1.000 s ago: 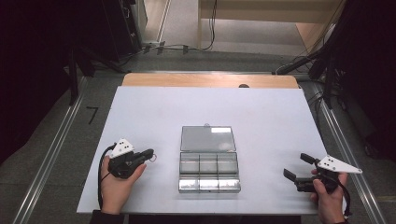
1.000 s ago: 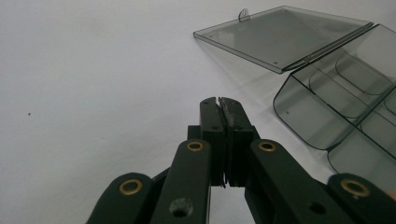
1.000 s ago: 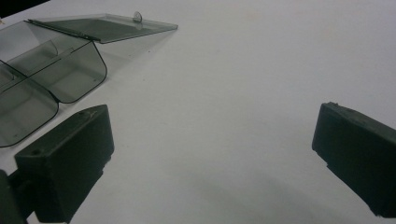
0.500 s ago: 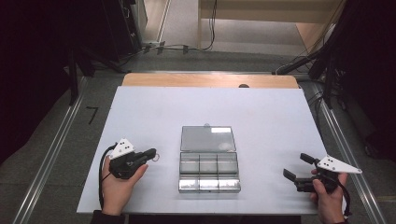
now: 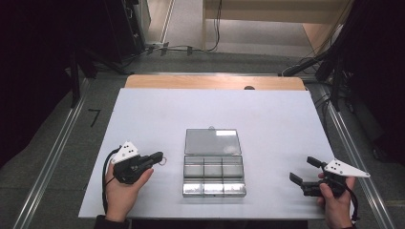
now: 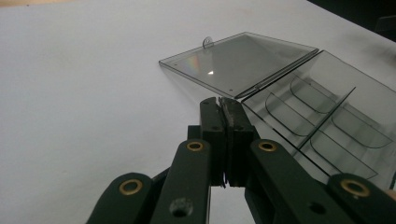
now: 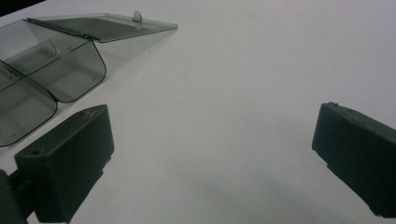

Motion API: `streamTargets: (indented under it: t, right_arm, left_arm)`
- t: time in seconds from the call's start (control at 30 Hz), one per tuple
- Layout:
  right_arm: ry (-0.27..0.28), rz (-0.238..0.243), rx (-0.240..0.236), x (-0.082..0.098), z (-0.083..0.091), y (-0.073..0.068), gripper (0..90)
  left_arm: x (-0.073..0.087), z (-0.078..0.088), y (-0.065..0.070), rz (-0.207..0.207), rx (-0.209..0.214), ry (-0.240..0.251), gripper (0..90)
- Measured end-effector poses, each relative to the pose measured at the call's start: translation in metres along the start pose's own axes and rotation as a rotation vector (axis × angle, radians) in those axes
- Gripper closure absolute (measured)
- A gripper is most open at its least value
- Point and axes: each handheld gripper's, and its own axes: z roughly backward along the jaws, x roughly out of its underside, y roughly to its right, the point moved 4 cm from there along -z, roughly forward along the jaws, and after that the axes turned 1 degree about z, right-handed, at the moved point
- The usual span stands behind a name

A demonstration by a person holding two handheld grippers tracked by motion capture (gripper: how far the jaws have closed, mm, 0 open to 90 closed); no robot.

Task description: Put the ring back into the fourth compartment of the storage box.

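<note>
- The clear plastic box (image 5: 214, 175) sits mid-desk, toward my edge of the white desk (image 5: 143, 114), with its lid (image 5: 212, 141) swung open and lying flat at the box's 12 o'clock side.
- My left gripper (image 5: 160, 156) lies at the box's 9 o'clock, just beside it but apart, its jaws clenched together; a small wire ring (image 5: 163, 159) shows at its tip, too small to tell whether it is pinched.
- My right gripper (image 5: 303, 171) rests at the box's 3 o'clock, well apart from it, jaws released and wide with nothing between them.
- In the left gripper view the box's tray (image 6: 327, 126) shows thin dividers and bare compartments, so I judge it light and likely to slide on the smooth desk if nudged.
- The plastic looks stiff yet thin and glossy: slippery to pads, and I would guess the hinge and lid crack if squeezed hard.
- The best hold for closing looks like the small tab (image 6: 207, 42) at the lid's far edge, or the lid's free rim, pinched gently.
- To move the whole box, I would take an outer wall near a corner, steadying the other side.
</note>
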Motion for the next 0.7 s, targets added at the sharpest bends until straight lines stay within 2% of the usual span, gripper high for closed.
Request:
streamTargets:
  t: [0.7]
  right_arm:
    - [-0.003,0.001,0.004,0.0,0.0,0.0,0.0]
  left_arm:
    - [-0.007,-0.002,0.018,-0.019,0.057,0.023,88.1]
